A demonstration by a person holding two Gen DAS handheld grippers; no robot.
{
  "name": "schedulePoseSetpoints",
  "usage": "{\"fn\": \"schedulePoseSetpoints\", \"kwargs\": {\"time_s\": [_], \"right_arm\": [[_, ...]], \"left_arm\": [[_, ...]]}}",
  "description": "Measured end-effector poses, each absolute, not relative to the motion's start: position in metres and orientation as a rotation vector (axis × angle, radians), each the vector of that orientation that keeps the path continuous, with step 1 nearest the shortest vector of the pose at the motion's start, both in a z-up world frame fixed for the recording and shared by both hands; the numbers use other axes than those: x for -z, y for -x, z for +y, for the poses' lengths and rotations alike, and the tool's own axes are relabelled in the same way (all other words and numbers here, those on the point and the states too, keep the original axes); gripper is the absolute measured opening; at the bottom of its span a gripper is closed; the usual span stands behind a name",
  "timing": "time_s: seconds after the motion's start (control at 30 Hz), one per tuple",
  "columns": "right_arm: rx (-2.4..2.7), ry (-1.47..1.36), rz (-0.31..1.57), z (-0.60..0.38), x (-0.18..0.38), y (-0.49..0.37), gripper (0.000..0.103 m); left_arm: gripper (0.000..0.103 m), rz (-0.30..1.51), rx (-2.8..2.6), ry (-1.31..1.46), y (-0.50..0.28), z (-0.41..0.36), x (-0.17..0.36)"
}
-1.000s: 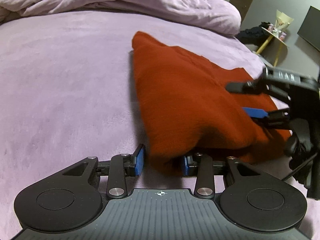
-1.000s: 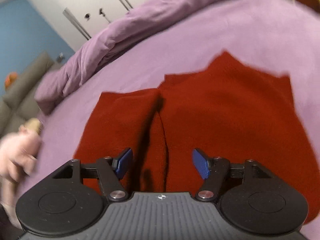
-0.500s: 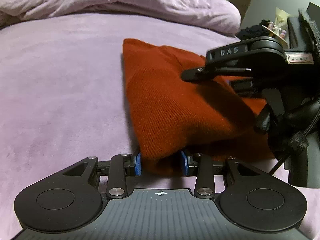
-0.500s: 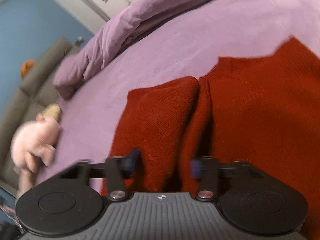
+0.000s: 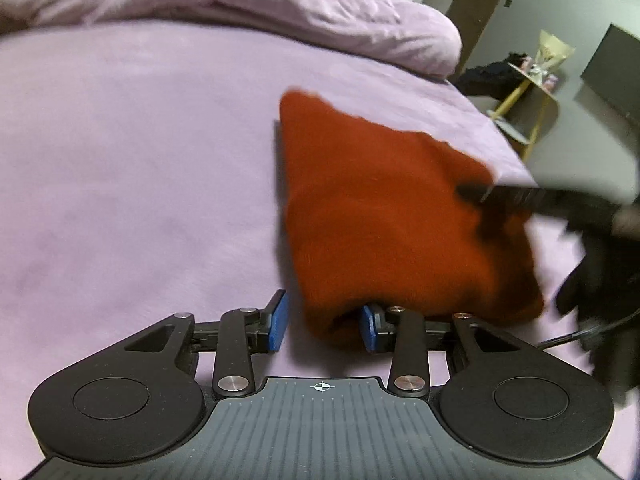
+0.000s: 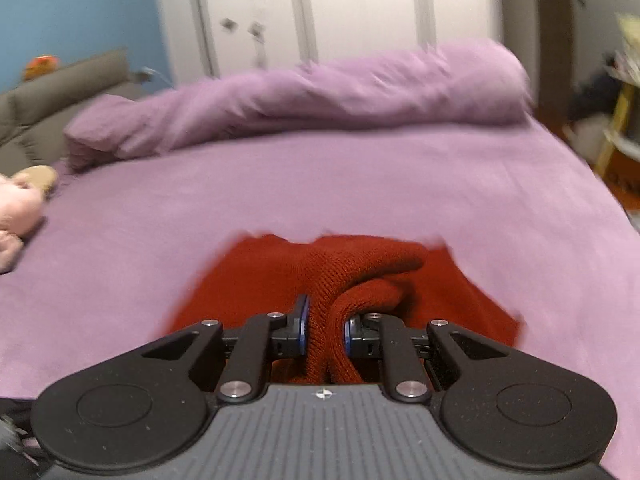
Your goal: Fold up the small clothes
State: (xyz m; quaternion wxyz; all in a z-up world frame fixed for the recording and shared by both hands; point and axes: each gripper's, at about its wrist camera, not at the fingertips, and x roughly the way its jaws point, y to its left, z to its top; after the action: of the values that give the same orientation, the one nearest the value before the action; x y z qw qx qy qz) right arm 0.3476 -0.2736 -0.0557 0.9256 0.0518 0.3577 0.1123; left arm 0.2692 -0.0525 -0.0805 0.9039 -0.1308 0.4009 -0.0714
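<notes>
A rust-red knit garment (image 5: 384, 216) lies folded on the purple bed (image 5: 140, 184). In the left wrist view my left gripper (image 5: 324, 326) is open, its blue pads wide apart, with the garment's near corner lying between them. In the right wrist view my right gripper (image 6: 325, 330) is shut on a bunched fold of the red garment (image 6: 360, 272), lifting it over the flat layer below. The right gripper shows blurred in the left wrist view (image 5: 560, 200) over the garment's right side.
A rumpled purple duvet (image 6: 304, 100) lies along the bed's far edge. A pink plush toy (image 6: 16, 216) sits at the left by a grey sofa. A yellow-legged side table (image 5: 528, 92) stands past the bed's right edge. White wardrobe doors stand behind.
My left gripper opened and released the garment's corner. My right gripper closed on a fold of the garment and swung to face the duvet.
</notes>
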Motion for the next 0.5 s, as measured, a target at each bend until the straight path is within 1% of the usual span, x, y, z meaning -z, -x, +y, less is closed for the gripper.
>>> {"fn": "schedulePoseSetpoints", "kwargs": {"time_s": [0.07,0.13,0.17,0.2,0.23,0.27,0.3,0.33,0.37,0.4,0.43,0.5], "right_arm": [[-0.223,-0.147,0.791,-0.289,0.078,-0.351,0.016],[-0.24,-0.255,0.78,-0.304,0.084,-0.349,0.021],[-0.251,-0.321,0.78,-0.311,0.084,-0.35,0.029],[-0.25,-0.385,0.786,-0.316,0.083,-0.355,0.039],[-0.243,-0.434,0.794,-0.318,0.083,-0.361,0.044],[-0.242,-0.466,0.794,-0.321,0.083,-0.365,0.052],[-0.239,-0.48,0.794,-0.319,0.083,-0.371,0.055],[-0.233,-0.469,0.798,-0.315,0.084,-0.378,0.055],[-0.228,-0.431,0.803,-0.31,0.085,-0.381,0.047],[-0.234,-0.369,0.797,-0.3,0.083,-0.383,0.015],[-0.233,-0.271,0.778,-0.29,0.076,-0.381,0.013],[-0.214,-0.126,0.677,-0.276,0.062,-0.368,0.012]], "left_arm": [[0.035,0.861,0.156,0.28,-0.273,-0.055,0.084],[0.035,0.863,0.146,0.251,-0.274,-0.055,0.085],[0.035,0.862,0.147,0.238,-0.275,-0.055,0.085],[0.035,0.865,0.146,0.226,-0.275,-0.058,0.084],[0.035,0.871,0.142,0.222,-0.276,-0.059,0.085],[0.035,0.875,0.141,0.22,-0.275,-0.059,0.085],[0.035,0.877,0.138,0.214,-0.275,-0.063,0.086],[0.036,0.879,0.134,0.206,-0.274,-0.064,0.085],[0.039,0.881,0.132,0.195,-0.273,-0.066,0.084],[0.041,0.88,0.133,0.186,-0.272,-0.067,0.082],[0.042,0.872,0.132,0.18,-0.269,-0.067,0.079],[0.044,0.84,0.128,0.168,-0.267,-0.069,0.075]]}}
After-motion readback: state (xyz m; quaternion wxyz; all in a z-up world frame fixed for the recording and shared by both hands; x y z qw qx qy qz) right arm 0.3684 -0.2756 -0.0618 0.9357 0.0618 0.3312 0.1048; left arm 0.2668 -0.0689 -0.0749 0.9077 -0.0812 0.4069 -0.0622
